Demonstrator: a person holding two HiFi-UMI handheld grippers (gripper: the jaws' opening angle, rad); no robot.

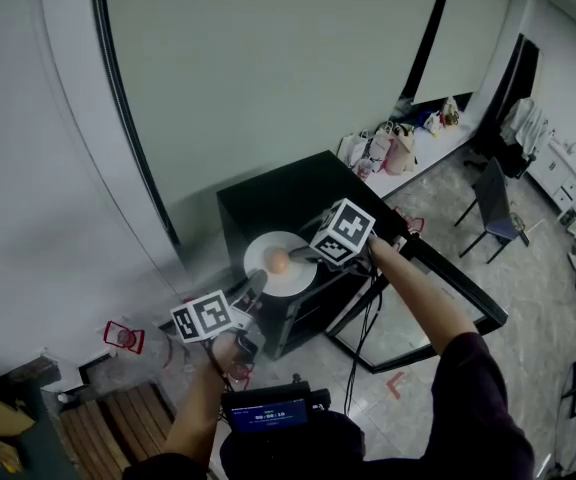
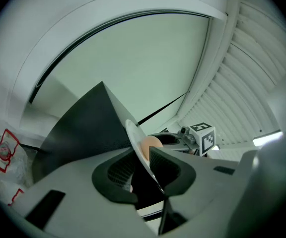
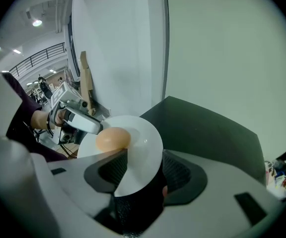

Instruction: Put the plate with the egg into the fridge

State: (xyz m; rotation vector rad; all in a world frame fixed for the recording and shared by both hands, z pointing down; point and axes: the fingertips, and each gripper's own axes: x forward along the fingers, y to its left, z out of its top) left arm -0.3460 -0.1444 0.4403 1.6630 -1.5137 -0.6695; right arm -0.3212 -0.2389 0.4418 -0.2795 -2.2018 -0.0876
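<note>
A white plate (image 1: pixel 296 279) bearing a brown egg (image 1: pixel 278 261) hovers at the front edge of a small black fridge (image 1: pixel 288 196). My left gripper (image 1: pixel 253 288) reaches the plate's near-left rim; in the left gripper view the plate (image 2: pixel 132 134) runs edge-on between the jaws of that gripper (image 2: pixel 145 170), shut on the rim, with the egg (image 2: pixel 152 144) behind. My right gripper (image 1: pixel 306 256) holds the right rim; in the right gripper view the plate (image 3: pixel 142 144) and egg (image 3: pixel 112 138) sit between the jaws of that gripper (image 3: pixel 138 171). The fridge door (image 1: pixel 423 308) hangs open to the right.
A white wall with a dark seam stands close behind the fridge. A red-and-white bag (image 1: pixel 123 336) and wooden slats (image 1: pixel 118 418) lie on the floor at left. Bags (image 1: pixel 388 148) line the wall at the back, and a chair (image 1: pixel 493 208) stands at right.
</note>
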